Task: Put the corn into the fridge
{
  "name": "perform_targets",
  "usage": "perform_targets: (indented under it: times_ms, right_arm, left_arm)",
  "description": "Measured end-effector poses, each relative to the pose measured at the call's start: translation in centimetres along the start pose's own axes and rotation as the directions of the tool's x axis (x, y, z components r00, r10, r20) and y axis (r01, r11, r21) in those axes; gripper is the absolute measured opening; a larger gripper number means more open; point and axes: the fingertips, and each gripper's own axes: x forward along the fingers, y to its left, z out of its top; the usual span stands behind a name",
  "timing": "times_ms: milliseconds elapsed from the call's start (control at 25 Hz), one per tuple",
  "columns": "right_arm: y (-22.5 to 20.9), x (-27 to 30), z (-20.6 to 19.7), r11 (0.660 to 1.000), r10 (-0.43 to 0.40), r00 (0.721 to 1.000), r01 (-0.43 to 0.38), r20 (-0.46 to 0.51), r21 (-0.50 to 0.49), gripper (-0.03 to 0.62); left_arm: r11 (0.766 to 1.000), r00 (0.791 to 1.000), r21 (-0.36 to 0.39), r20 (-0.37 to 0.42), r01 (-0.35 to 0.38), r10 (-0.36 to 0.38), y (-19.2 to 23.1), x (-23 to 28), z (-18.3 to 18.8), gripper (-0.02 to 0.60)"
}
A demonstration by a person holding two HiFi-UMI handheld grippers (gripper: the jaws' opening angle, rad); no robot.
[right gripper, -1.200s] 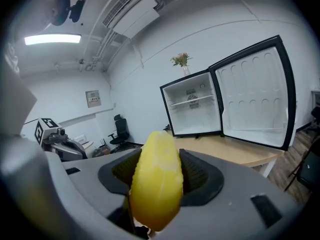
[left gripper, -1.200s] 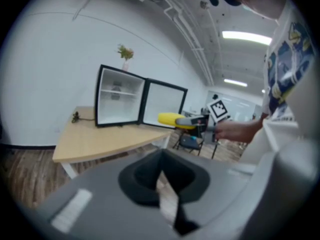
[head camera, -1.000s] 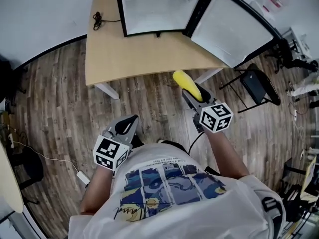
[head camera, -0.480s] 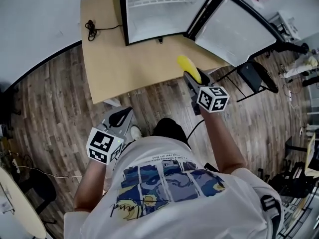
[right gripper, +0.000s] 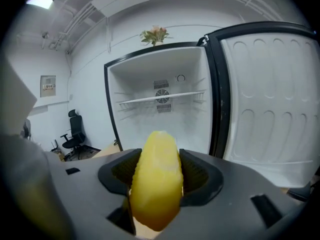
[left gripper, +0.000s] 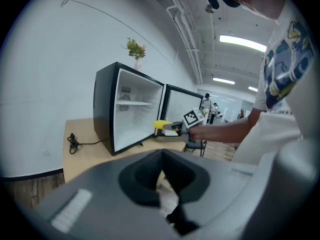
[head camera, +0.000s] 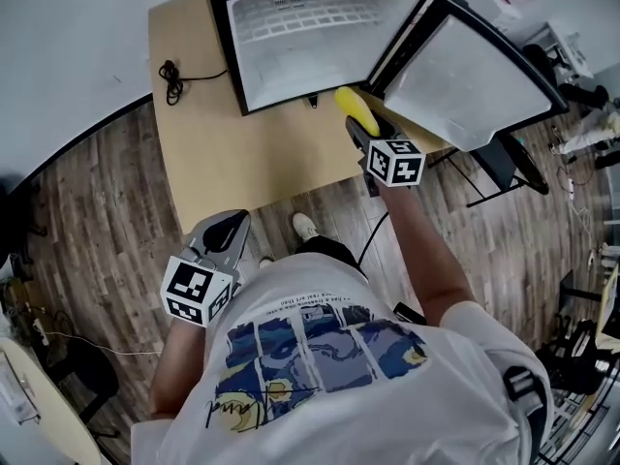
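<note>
A yellow corn cob (head camera: 356,110) is clamped in my right gripper (head camera: 359,130), which is shut on it and held just in front of the open black fridge (head camera: 310,29). In the right gripper view the corn (right gripper: 156,179) fills the gap between the jaws and points at the white fridge interior (right gripper: 150,121). The fridge door (head camera: 473,66) is swung wide to the right. My left gripper (head camera: 229,229) hangs low at my left side over the wooden floor, shut with nothing in it. From there the corn (left gripper: 161,125) shows far off by the fridge (left gripper: 131,109).
The fridge stands on a light wooden table (head camera: 242,153) with a black cable (head camera: 171,77) at its back left. A wire shelf (right gripper: 162,98) crosses the fridge's upper part. A plant (right gripper: 156,34) sits on top. A black chair (head camera: 504,161) stands under the open door.
I have stepped up to the table. My right gripper has carried the corn forward, from over the floor to the mouth of the fridge. The left gripper stays low at my side.
</note>
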Motion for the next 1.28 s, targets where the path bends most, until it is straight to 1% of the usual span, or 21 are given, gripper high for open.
perform_targets:
  times_ms: [160, 280, 480, 640, 920, 1040, 1280]
  right_arm:
    - [-1.9, 4.7, 1.0, 1.000, 0.006, 1.000, -0.006, -0.014, -0.018, 0.236]
    - [-2.9, 8.2, 1.3, 1.000, 0.011, 1.000, -0.012, -0.028, -0.019, 0.236]
    - [-4.8, 13.5, 1.7, 1.000, 0.017, 0.999, -0.018, -0.050, -0.025, 0.236]
    - [-6.4, 17.3, 1.2, 0.999, -0.001, 0.996, -0.003, -0.085, -0.043, 0.236]
    - [-8.7, 22.1, -0.4, 0.994, -0.065, 0.989, 0.053, -0.131, -0.092, 0.236]
    - [-9.1, 23.3, -0.7, 0.992, -0.079, 0.988, 0.065, -0.136, -0.105, 0.236]
    - [-9.5, 25.5, -0.8, 0.990, -0.099, 0.982, 0.081, -0.159, -0.116, 0.236]
  left_arm:
    - [0.998, 0.998, -0.009, 0.000, -0.066, 0.066, 2.5, 1.5, 1.5, 0.009]
    - [0.993, 0.994, -0.039, -0.002, -0.113, 0.113, 3.9, 2.5, 2.2, 0.009]
    - [0.984, 0.987, -0.074, -0.025, -0.163, 0.161, 5.3, 4.2, 2.7, 0.009]
    - [0.968, 0.973, -0.099, -0.028, -0.233, 0.231, 6.6, 4.3, 3.2, 0.009]
    - [0.932, 0.942, -0.144, -0.070, -0.334, 0.327, 8.0, 3.6, 2.1, 0.009]
    - [0.919, 0.932, -0.157, -0.083, -0.362, 0.353, 8.2, 3.5, 1.9, 0.009]
    - [0.901, 0.919, -0.182, -0.093, -0.394, 0.383, 8.5, 3.3, 2.0, 0.009]
